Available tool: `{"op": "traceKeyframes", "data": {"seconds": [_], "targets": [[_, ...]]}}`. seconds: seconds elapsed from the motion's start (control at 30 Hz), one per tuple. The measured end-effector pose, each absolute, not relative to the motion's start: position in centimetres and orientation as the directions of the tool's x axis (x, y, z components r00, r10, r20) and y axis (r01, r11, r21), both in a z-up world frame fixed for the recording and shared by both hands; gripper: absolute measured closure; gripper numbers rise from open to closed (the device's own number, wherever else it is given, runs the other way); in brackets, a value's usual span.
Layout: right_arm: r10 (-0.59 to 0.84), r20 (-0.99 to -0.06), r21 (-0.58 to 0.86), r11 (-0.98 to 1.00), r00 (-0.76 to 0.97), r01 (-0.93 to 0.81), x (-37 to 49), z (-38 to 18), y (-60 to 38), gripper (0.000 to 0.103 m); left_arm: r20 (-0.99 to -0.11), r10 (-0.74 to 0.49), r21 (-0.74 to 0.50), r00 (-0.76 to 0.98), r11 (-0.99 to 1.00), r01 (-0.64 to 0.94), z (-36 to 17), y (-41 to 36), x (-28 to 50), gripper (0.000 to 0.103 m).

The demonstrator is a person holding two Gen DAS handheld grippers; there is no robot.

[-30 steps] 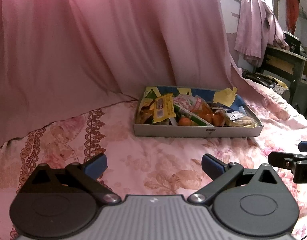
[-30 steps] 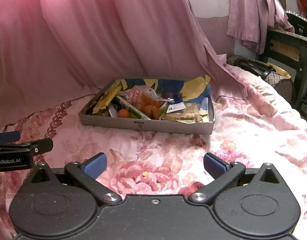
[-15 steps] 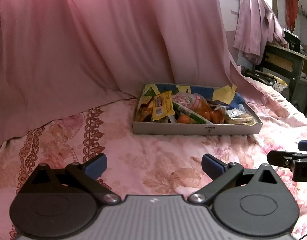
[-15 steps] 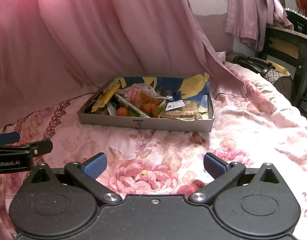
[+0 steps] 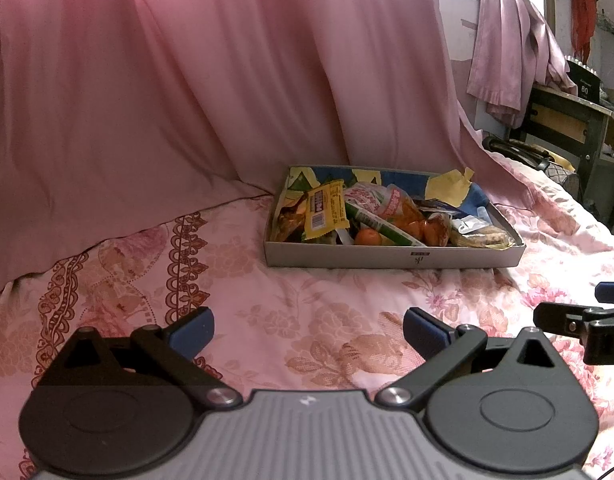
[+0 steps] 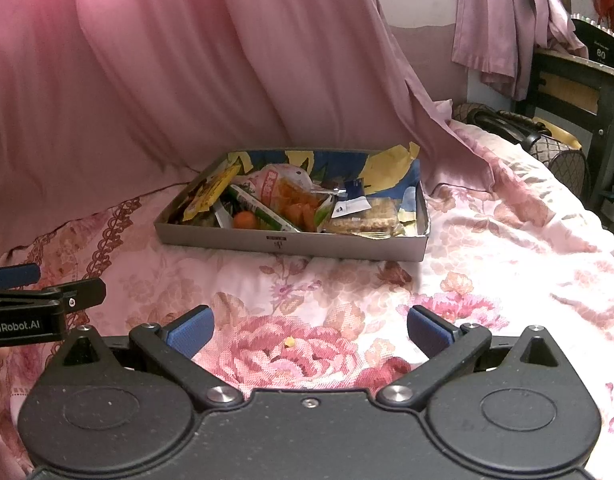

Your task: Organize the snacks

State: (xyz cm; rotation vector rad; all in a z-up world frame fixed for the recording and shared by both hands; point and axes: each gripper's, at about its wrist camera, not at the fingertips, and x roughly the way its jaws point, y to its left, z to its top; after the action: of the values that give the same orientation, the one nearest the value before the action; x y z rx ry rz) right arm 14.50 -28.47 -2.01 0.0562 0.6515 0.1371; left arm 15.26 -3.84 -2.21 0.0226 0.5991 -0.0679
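**Both grippers spread and empty before a loaded snack box**

Fingers of the left gripper (image 5: 307, 332) stand wide apart with nothing between the blue pads; fingers of the right gripper (image 6: 307, 330) are spread likewise and hold nothing. Both hover over the floral bedspread (image 6: 487, 240), on the near side of the snack box (image 6: 291, 245), well apart from it. The left gripper sits toward the box's left end, the right gripper toward its right end.

The snack box, a shallow grey carton lined with blue and yellow paper, rests on the bedspread with a pink curtain (image 5: 227, 80) hanging just behind it. Inside it, at the left end, lies a yellow packet (image 5: 325, 210); toward the middle, a green-and-white stick pack (image 6: 263, 214), a small orange fruit (image 6: 244, 220) and a clear bag of orange pieces (image 6: 295, 200); at the right end, a wrapped grain bar (image 6: 367, 220). A tiny yellow crumb (image 6: 290, 343) lies on the bedspread near the box, between the right gripper's fingers.

Step in hand, as judged: the snacks appear gathered, and no loose packet shows outside the box. The next move probably calls for either retreat or an advance to straighten packets that overlap.

Legible writing: "GenRobot.AI" on the left gripper's side, in the right wrist view; "80" on a dark object (image 6: 599, 50) far right of the box. Packet print and the box's front mark are too small to read.
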Motion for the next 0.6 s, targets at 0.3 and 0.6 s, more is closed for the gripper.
{"op": "traceKeyframes", "data": {"seconds": [0.3,0.6], "targets": [[0.145,-0.602,0.095,0.989,0.785,-0.11,14.43,-2.13,-28.52,0.001,-0.565,-0.057,0.001,0.823,0.998,0.07,-2.22,-3.88,15.22,0.0],[0.145,-0.604,0.096,0.989,0.784,-0.109,14.42,-2.3,-28.49,0.001,-0.565,-0.057,0.001,0.823,0.998,0.07,-2.18,-3.9,15.25,0.0]]}}
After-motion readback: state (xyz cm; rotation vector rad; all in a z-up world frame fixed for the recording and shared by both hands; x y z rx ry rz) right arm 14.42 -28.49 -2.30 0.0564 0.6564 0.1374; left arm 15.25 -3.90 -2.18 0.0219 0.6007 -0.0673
